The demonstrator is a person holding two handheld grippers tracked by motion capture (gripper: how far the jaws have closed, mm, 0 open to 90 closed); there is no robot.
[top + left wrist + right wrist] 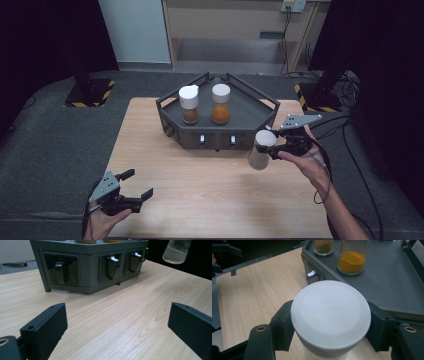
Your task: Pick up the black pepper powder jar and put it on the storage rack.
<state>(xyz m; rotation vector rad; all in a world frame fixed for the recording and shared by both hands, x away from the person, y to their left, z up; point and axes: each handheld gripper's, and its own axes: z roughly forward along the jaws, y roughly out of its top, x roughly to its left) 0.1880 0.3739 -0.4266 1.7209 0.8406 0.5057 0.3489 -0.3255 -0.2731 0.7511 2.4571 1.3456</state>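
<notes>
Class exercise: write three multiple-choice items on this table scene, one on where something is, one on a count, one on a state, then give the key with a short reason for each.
1. Where is the white-capped jar that the right gripper holds?
A. On the tray
B. In the air beside the tray's front right corner
C. Lying on the table by the left gripper

2. How many jars stand on the grey tray?
A. Two
B. Three
C. Four

3. How does the left gripper stand?
A. Shut on a jar
B. Shut on nothing
C. Open, empty

Key: B, the jar hangs tilted off the table; A, a brown-filled and an orange-filled jar; C, its fingers stand apart over bare wood.
</notes>
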